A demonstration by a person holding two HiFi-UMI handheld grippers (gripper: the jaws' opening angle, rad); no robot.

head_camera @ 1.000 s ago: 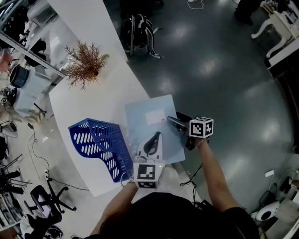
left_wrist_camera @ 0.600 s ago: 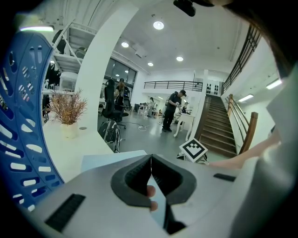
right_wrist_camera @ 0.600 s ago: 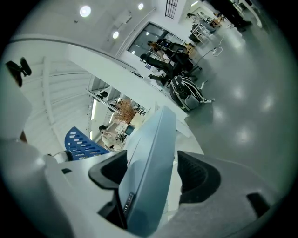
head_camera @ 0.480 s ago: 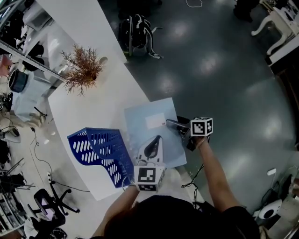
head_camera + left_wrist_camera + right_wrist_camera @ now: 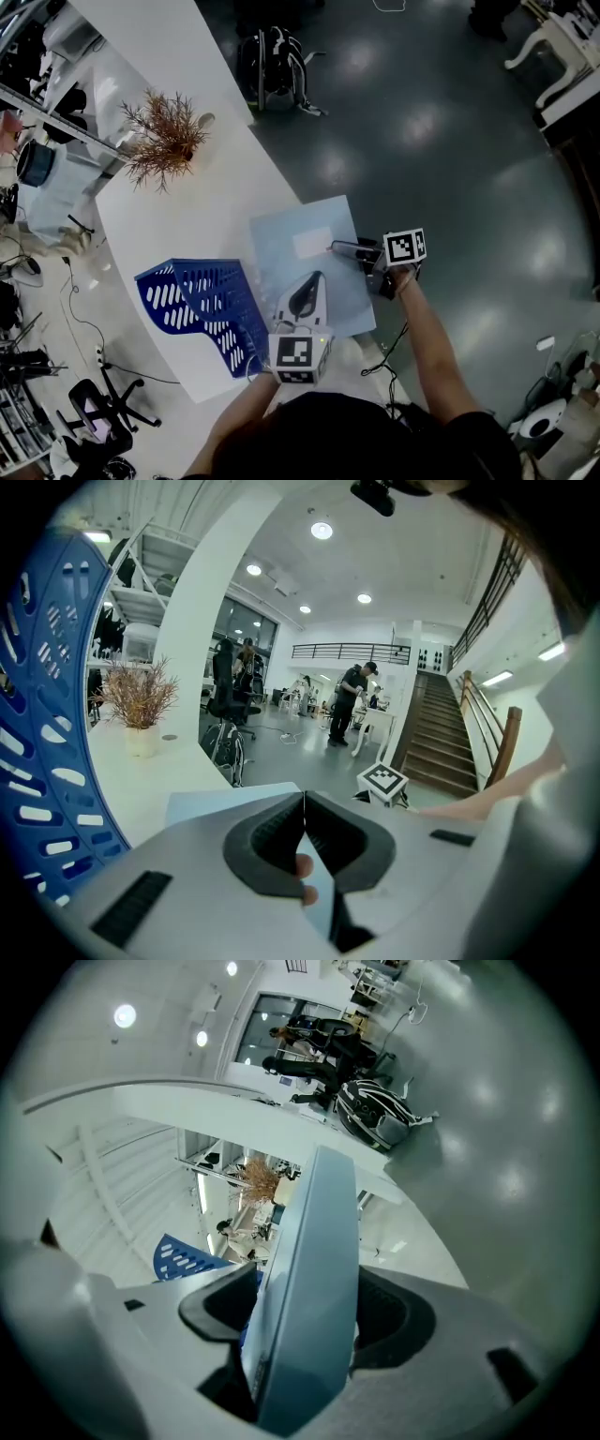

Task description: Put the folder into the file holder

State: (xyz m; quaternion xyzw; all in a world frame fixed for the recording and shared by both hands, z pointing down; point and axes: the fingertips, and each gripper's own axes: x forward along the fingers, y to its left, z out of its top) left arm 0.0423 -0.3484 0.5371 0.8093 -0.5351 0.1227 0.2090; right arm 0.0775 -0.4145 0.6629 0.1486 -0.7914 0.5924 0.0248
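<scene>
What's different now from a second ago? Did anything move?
Only a little. The right gripper, its jaws shut on the folder's right edge, nudged slightly away from the person. The left gripper stayed on top of the folder with its jaws shut. The folder stayed on the white table, and the blue file holder stayed beside it.

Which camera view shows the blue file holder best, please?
The head view: the whole file holder sits on the table beside the folder. The left gripper view shows only its slotted wall; the right gripper view, a corner behind the folder.
</scene>
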